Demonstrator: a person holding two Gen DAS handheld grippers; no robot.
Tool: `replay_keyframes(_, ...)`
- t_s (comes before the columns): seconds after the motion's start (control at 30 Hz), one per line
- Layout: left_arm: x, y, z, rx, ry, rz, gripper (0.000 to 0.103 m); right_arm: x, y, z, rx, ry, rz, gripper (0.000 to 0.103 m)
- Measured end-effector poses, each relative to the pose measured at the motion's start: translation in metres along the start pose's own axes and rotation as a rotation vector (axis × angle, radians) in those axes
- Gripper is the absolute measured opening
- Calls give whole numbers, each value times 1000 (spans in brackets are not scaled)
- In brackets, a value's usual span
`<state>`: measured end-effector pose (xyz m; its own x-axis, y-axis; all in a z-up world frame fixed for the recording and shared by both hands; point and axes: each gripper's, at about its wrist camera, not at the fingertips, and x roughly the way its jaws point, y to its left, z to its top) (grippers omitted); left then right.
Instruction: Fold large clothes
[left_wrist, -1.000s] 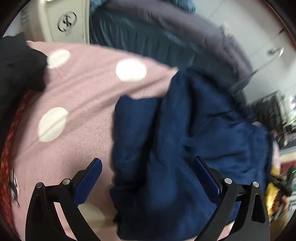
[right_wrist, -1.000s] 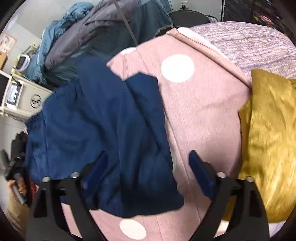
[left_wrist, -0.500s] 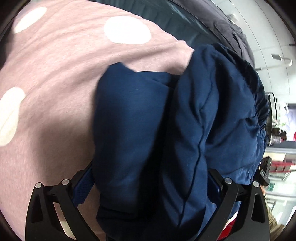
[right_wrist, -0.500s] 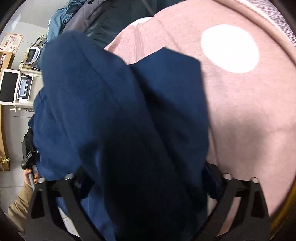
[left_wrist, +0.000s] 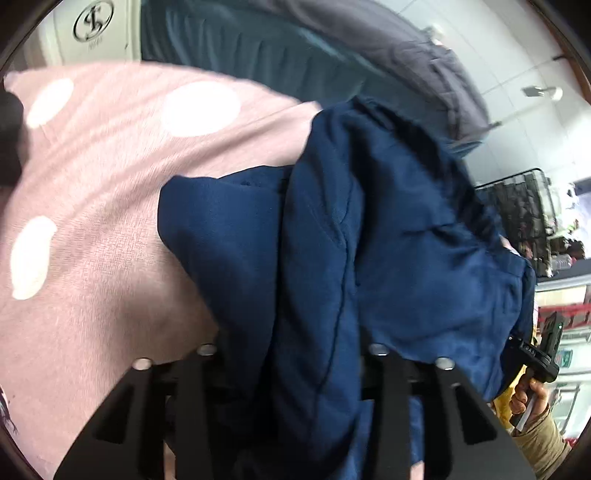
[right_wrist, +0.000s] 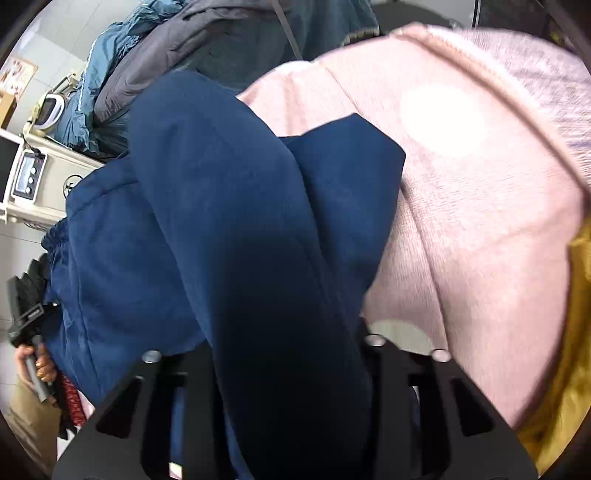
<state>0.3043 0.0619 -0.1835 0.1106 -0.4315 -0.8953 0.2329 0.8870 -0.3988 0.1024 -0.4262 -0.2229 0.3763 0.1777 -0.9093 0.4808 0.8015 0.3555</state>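
A navy blue garment (left_wrist: 388, 229) lies bunched on a pink blanket with white dots (left_wrist: 92, 258). My left gripper (left_wrist: 291, 354) points steeply down at the garment's near edge. Its jaws are closing, and a thick fold of navy cloth is pinched between them, hiding the fingertips. In the right wrist view the same garment (right_wrist: 221, 206) rises in a ridge over the pink blanket (right_wrist: 480, 221). The jaws of my right gripper (right_wrist: 288, 350) are closing too, with a fold of the cloth squeezed between them. Each view shows the other hand (left_wrist: 528, 395) (right_wrist: 37, 362) at the frame's edge.
A yellow satin cloth (right_wrist: 576, 332) lies at the right edge of the blanket. Grey and teal jackets (right_wrist: 177, 40) are piled behind the bed. A white appliance (right_wrist: 33, 177) stands at the left, a grey knitted cover (right_wrist: 546, 70) lies at the far right, and a black garment (left_wrist: 9, 140) sits at the left.
Both grippers stood wide open above the garment, then came down over it. Both now stand narrow, with folds of navy cloth bunched up between their fingers.
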Motion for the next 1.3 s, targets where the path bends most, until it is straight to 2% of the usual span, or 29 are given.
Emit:
replay_keyframes(0.13,-41,-18,-16,9,-75,-105,26,-38,25,-19,-16,-68,33,21)
replay_keyframes(0.23,-79,-31,-39,24,-122,-202,25,-86,40,-51,29,-129,141,20)
replay_keyframes(0.33,-113,-47,-75,75,-139,-244,24,-120,55,-89,57,-152,200,20)
replay_keyframes(0.43,-132,-46,-106,63,-128,-264,24,-142,58,-131,97,-136,202,20)
replay_keyframes(0.5,-141,-26,-133,29,-106,-276,24,-147,47,-156,164,-102,209,20)
replay_keyframes(0.67,-124,17,-180,-52,-6,-208,24,-139,38,-219,233,-28,189,19)
replay_keyframes(0.77,-122,32,-185,-125,-21,-228,23,-131,32,-224,267,-47,195,19)
replay_keyframes(0.9,-141,13,-187,-38,-60,-192,23,-148,32,-203,249,-83,234,18)
replay_keyframes(1.03,-167,-40,-166,41,-117,-236,23,-192,25,-178,202,-157,293,17)
replay_keyframes(1.13,-187,-113,-152,159,-191,-281,23,-238,2,-164,185,-240,326,17)
replay_keyframes(1.23,-192,-193,-149,264,-229,-342,23,-296,-56,-148,234,-343,361,17)
replay_keyframes(1.3,-182,-247,-150,314,-225,-390,23,-340,-110,-146,276,-413,362,17)
